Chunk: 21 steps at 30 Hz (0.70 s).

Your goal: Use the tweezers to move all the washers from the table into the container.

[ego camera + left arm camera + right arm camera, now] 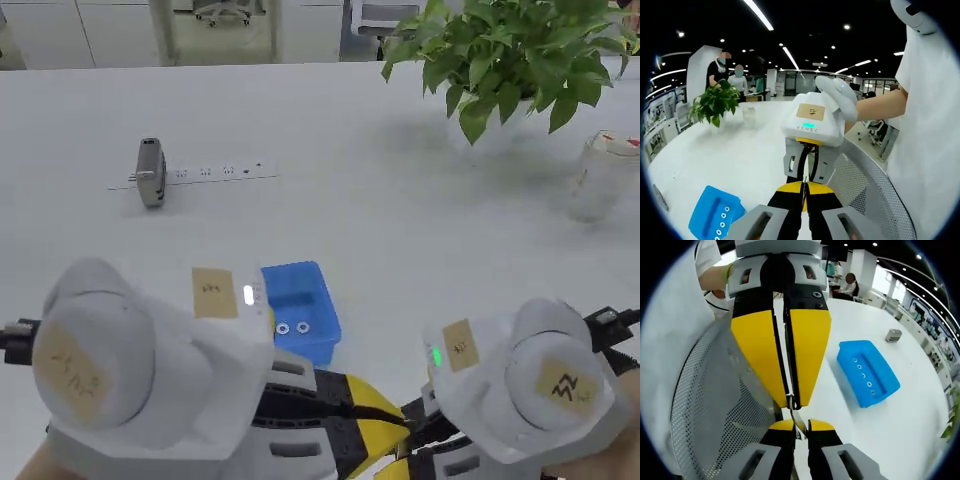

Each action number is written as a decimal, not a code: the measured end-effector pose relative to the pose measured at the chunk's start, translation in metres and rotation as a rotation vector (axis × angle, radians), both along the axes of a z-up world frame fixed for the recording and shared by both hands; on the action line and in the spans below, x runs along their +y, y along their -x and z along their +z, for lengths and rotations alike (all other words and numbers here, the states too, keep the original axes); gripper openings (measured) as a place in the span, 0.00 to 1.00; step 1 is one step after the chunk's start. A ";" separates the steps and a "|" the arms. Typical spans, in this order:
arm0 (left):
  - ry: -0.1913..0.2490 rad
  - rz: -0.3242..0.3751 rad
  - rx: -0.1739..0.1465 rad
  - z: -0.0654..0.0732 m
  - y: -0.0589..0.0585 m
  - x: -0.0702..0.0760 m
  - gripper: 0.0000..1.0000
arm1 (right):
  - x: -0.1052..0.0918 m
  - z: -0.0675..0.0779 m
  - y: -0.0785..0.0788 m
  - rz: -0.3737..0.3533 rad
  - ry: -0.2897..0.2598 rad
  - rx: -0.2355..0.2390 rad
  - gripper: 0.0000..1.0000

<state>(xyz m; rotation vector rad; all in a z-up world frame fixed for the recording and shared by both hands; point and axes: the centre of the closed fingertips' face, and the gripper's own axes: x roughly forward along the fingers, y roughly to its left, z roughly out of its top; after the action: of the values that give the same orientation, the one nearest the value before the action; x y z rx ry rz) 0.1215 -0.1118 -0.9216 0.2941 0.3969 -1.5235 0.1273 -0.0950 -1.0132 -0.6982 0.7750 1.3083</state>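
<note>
Low at centre of the right gripper view, we've got the right gripper [800, 426] pinched tight on slim tweezers [794, 412], with the left gripper [792, 402] clamping them from above. Right of them, a blue container [880, 365] holds a row of washers [863, 373].

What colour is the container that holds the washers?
The container is bright blue. The right gripper view shows it best.
</note>
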 end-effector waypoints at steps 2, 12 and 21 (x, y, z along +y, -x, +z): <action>-0.011 -0.008 -0.017 -0.001 -0.001 0.002 0.00 | 0.000 -0.001 -0.002 -0.010 -0.006 0.001 0.05; -0.111 0.031 -0.060 -0.020 -0.019 0.025 0.00 | 0.004 -0.009 -0.019 -0.005 -0.012 -0.022 0.06; -0.226 0.106 -0.059 -0.052 -0.034 0.056 0.00 | 0.026 -0.030 -0.036 0.071 -0.049 -0.034 0.07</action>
<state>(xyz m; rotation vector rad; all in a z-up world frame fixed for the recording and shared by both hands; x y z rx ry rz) 0.1558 -0.0560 -0.9738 0.4874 0.5309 -1.3644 0.1631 -0.0687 -1.0434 -0.7120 0.6937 1.3718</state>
